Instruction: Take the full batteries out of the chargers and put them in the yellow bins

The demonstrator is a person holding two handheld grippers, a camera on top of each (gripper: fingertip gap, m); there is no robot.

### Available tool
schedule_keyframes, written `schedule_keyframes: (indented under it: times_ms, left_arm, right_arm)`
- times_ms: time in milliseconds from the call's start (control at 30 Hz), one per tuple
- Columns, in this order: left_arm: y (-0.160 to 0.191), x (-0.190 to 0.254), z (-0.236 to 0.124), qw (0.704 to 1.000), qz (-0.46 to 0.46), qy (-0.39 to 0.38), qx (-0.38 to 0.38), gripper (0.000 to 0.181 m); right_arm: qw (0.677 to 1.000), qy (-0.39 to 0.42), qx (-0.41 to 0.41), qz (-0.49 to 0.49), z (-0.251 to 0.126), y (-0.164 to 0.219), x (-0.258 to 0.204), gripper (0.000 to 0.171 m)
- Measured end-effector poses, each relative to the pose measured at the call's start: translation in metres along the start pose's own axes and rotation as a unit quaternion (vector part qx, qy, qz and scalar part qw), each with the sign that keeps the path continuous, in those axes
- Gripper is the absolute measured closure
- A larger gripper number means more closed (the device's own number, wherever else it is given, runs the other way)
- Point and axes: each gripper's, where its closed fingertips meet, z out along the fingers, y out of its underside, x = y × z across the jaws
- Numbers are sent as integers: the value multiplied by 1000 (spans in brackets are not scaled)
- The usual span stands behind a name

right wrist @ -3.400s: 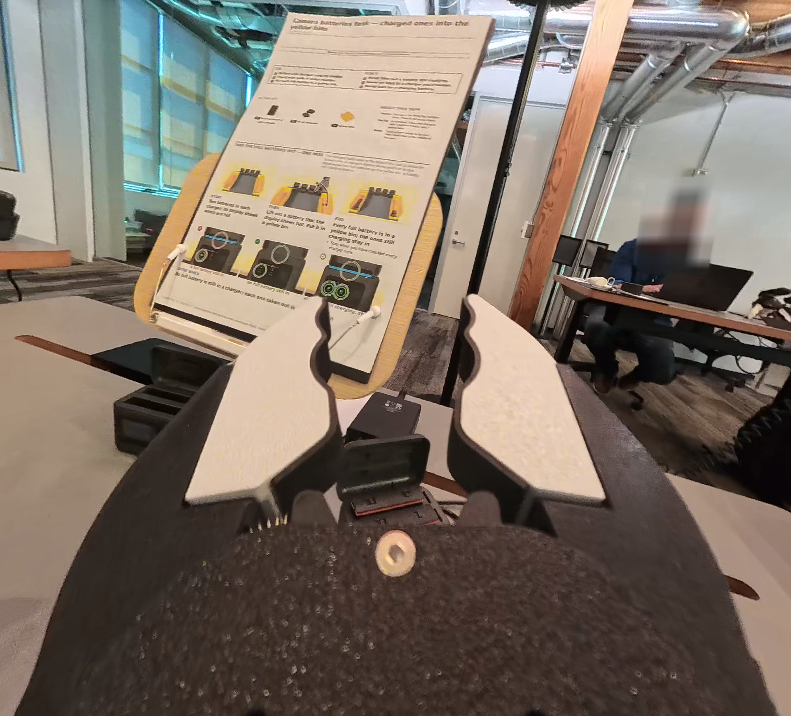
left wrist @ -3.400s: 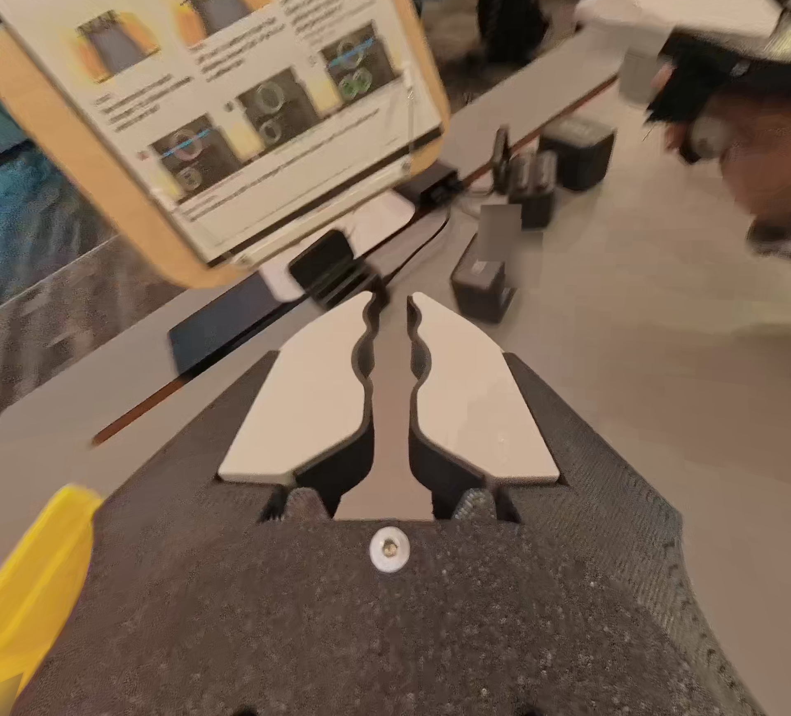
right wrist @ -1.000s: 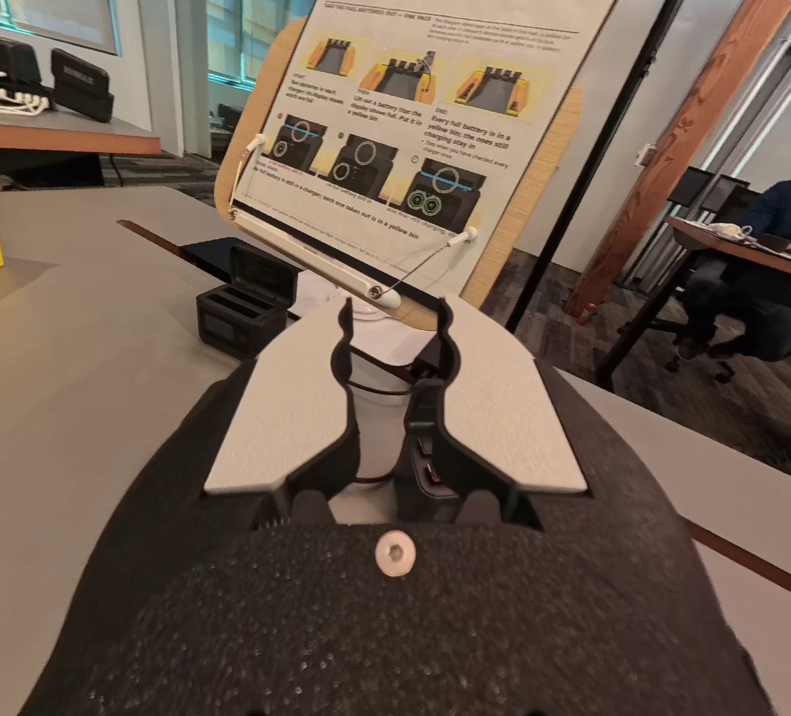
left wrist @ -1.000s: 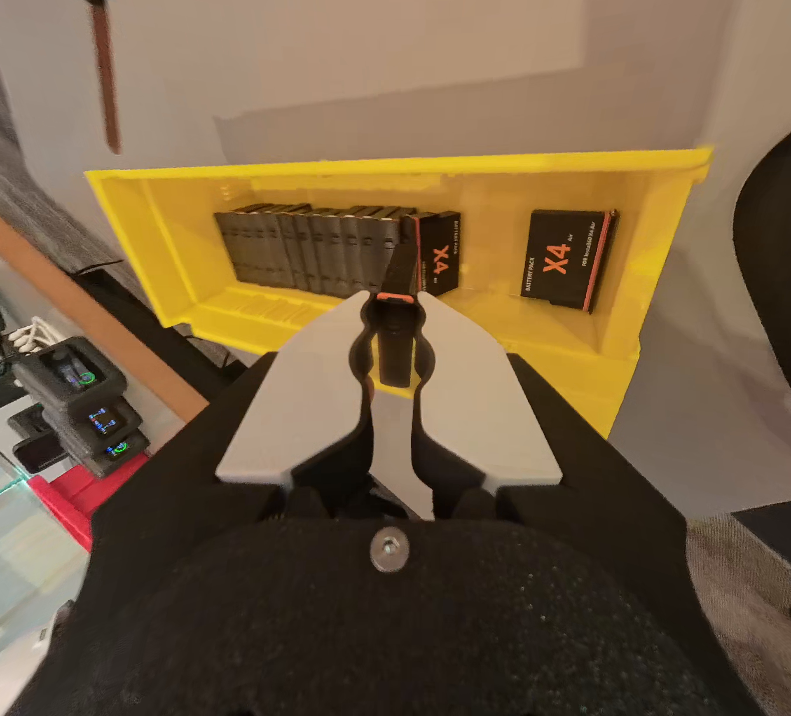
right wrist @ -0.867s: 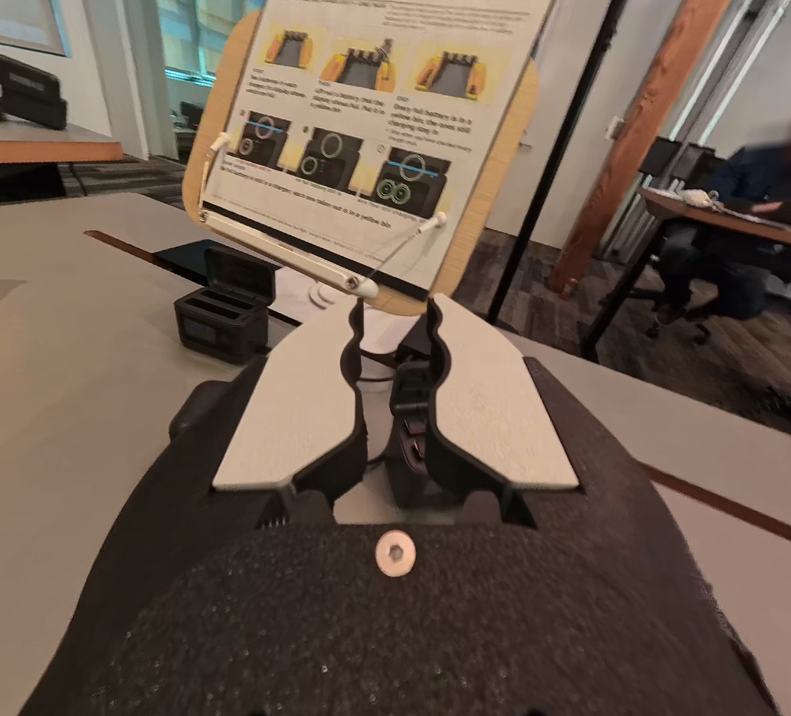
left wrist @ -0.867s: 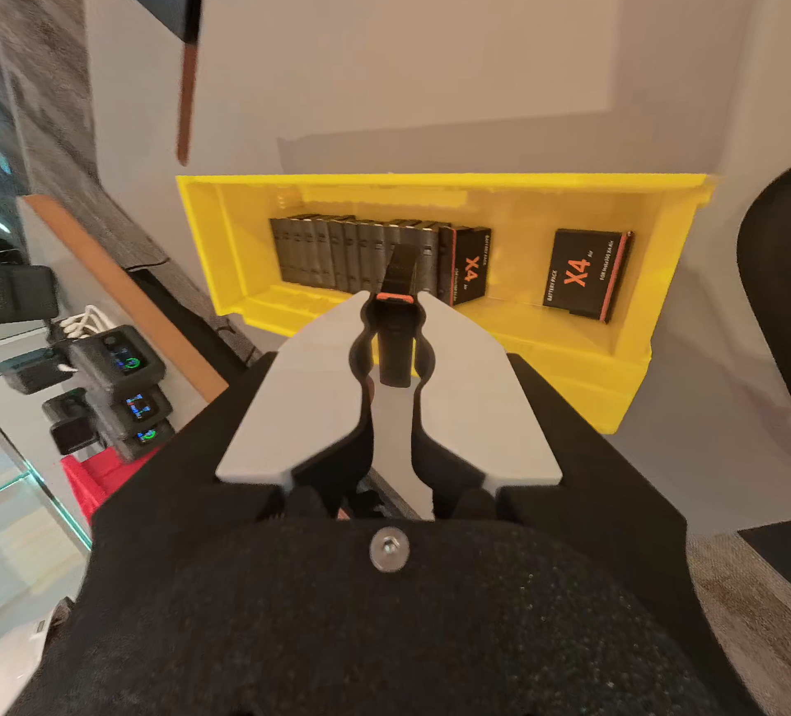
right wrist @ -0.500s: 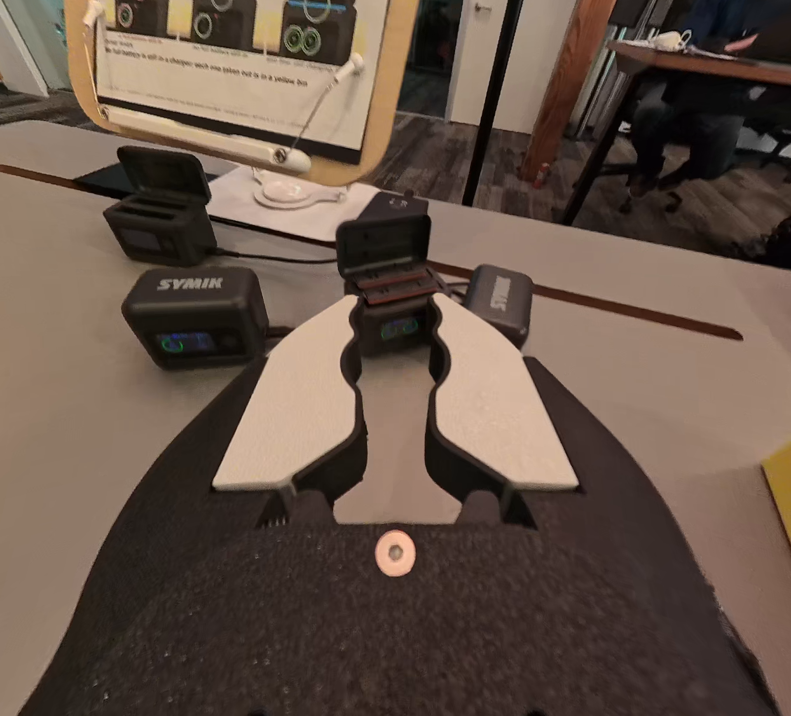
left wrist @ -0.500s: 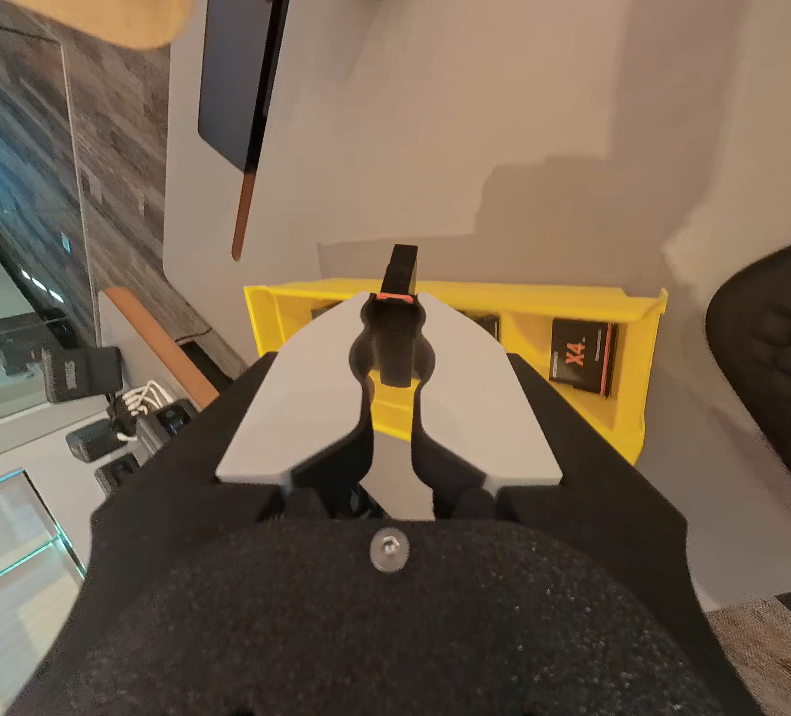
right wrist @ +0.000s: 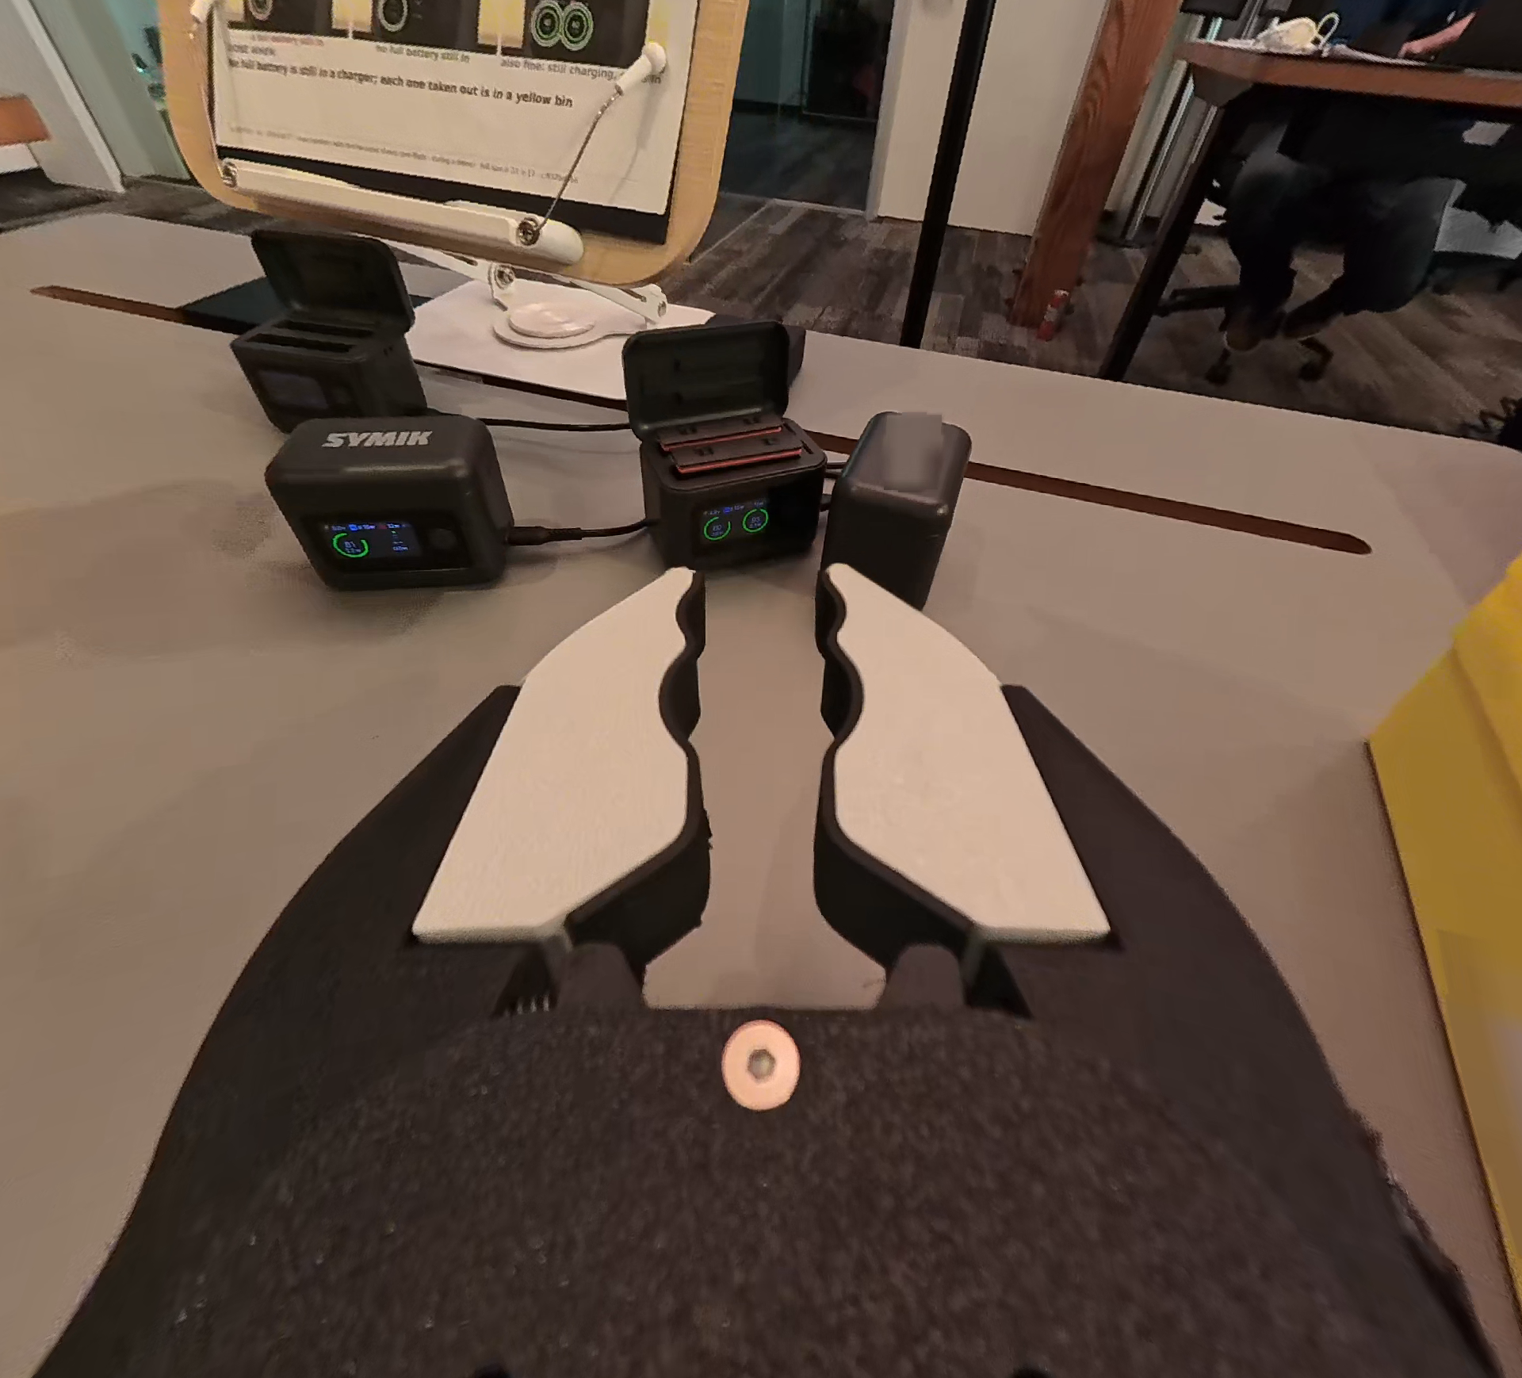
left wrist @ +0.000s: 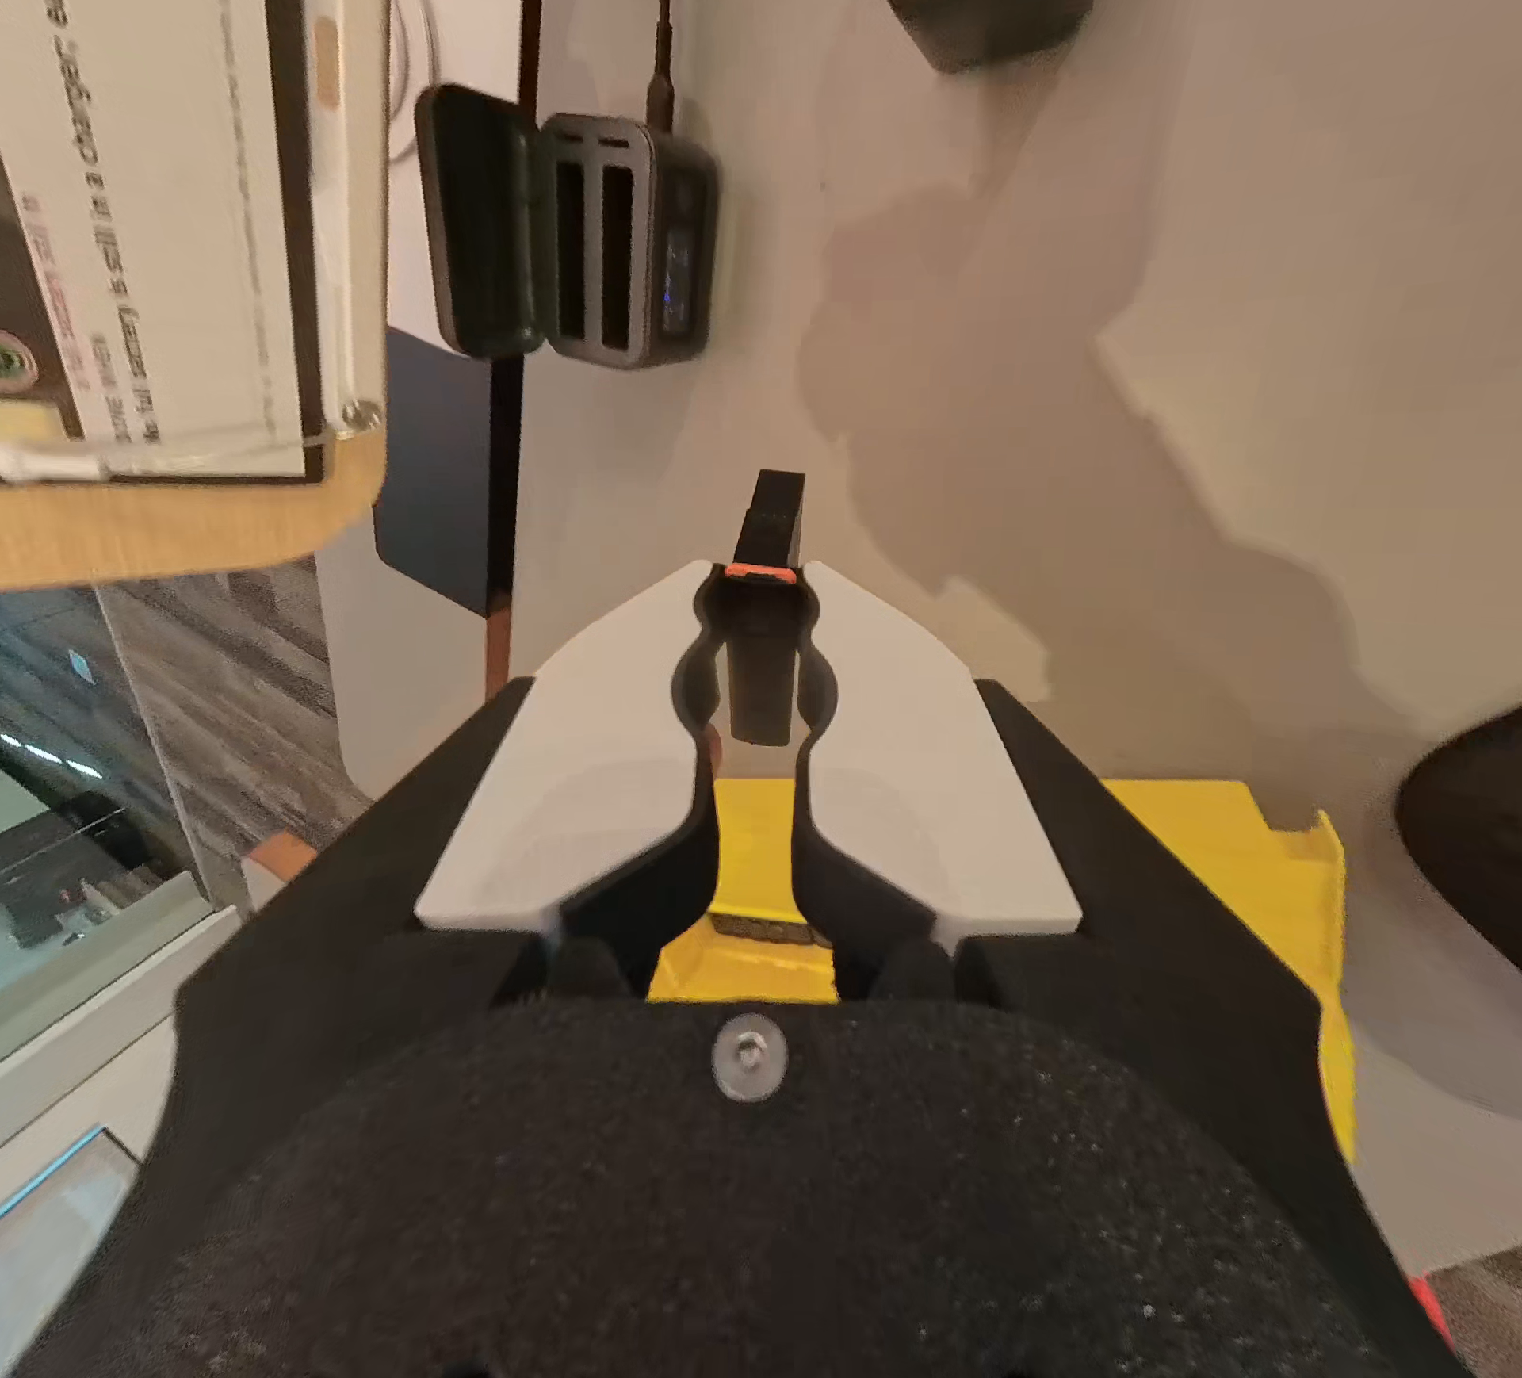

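Note:
My left gripper is shut on a black battery with an orange end, held edge-on above the table. The yellow bin lies under and behind its fingers, with some batteries just visible inside. My right gripper is open and empty, just short of an open charger that holds two orange-edged batteries and shows two green rings on its display. A closed charger with a lit display sits to its left. An open empty charger stands behind; it also shows in the left wrist view.
A wood-framed instruction board stands behind the chargers. A closed dark charger sits right of the open one. Cables run between the chargers. A yellow bin edge is at the right. A person sits at a far desk. Left tips to right tips: about 35 centimeters.
My left gripper took hold of a battery, and has now swung from over the yellow bin toward the chargers, still holding it. My right gripper backed off from the open charger.

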Motion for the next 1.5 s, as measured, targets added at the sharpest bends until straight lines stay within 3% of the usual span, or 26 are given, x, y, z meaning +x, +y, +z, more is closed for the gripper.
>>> schedule_keyframes:
  times_ms: [367, 933, 1267, 1400, 1500]
  left_arm:
    - [-53, -38, 60, 998, 27, 58, -27, 167]
    - [-62, -57, 106, 990, 61, 98, -80, 167]
    - [-76, -43, 87, 992, 92, 88, -21, 167]
    - [-104, -18, 59, 984, 148, 77, 58, 167]
    - [-130, 17, 33, 963, 220, 69, 142, 167]
  right_arm:
    - [1000, -3, -5, -9, 3, 5, -1, 146]
    - [1000, -10, -3, -4, 4, 4, -1, 145]
    - [998, -59, 8, -20, 8, 0, -26, 141]
    - [989, -141, 24, -31, 12, -5, -65, 134]
    - [964, -262, 30, 32, 7, -10, -108, 133]
